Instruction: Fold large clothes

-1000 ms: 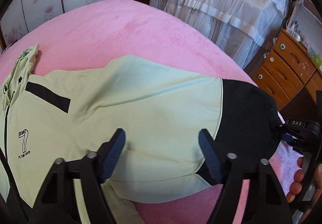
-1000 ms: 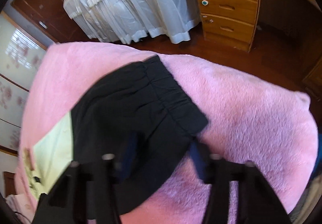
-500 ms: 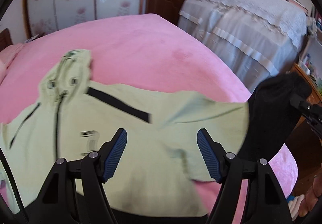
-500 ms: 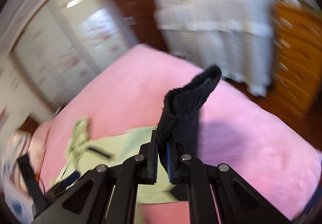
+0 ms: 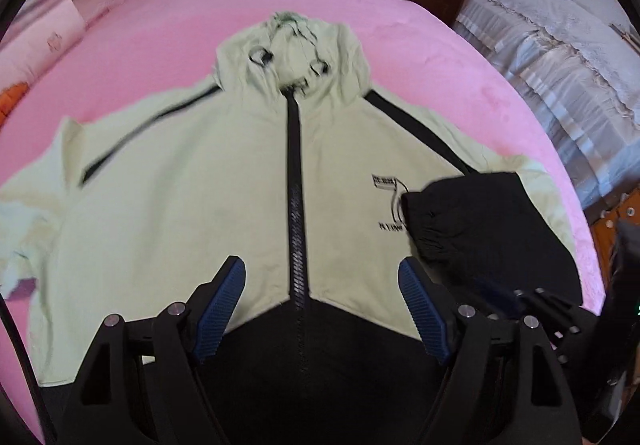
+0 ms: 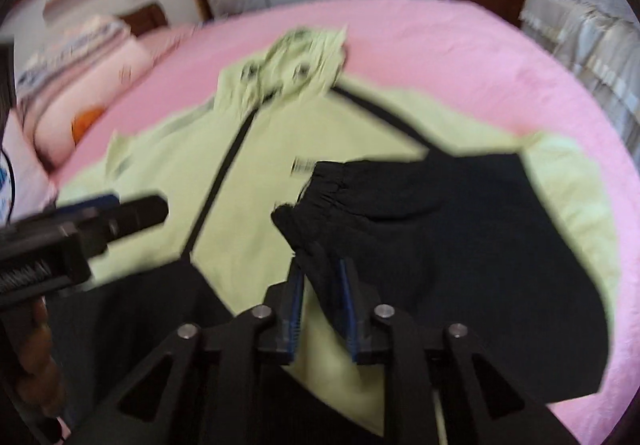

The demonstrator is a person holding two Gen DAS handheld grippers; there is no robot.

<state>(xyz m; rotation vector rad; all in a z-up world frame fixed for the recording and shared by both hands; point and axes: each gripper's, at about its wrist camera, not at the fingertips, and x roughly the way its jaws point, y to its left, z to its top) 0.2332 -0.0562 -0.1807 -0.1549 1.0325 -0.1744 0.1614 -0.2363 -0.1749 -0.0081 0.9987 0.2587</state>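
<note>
Light green zip-up hoodie lying front-up on a pink bedspread, its long axis running near to far: the hood points toward the far wall and the black hem band lies nearest the cameras. The black zipper marks this axis down the middle of the garment. The right-hand sleeve, black at its lower part, is folded inward across the chest, its gathered cuff pointing left and partly covering the printed chest logo. The left-hand sleeve extends outward to the left edge of the view. The right gripper has its blue pads drawn narrow and pinches black fabric of the folded sleeve near the cuff; motion blur softens the contact. The left gripper hangs above the hem with its claw spread wide, holding nothing, one finger on each side of the zipper. Pillows lie at the far left of the bed.
</note>
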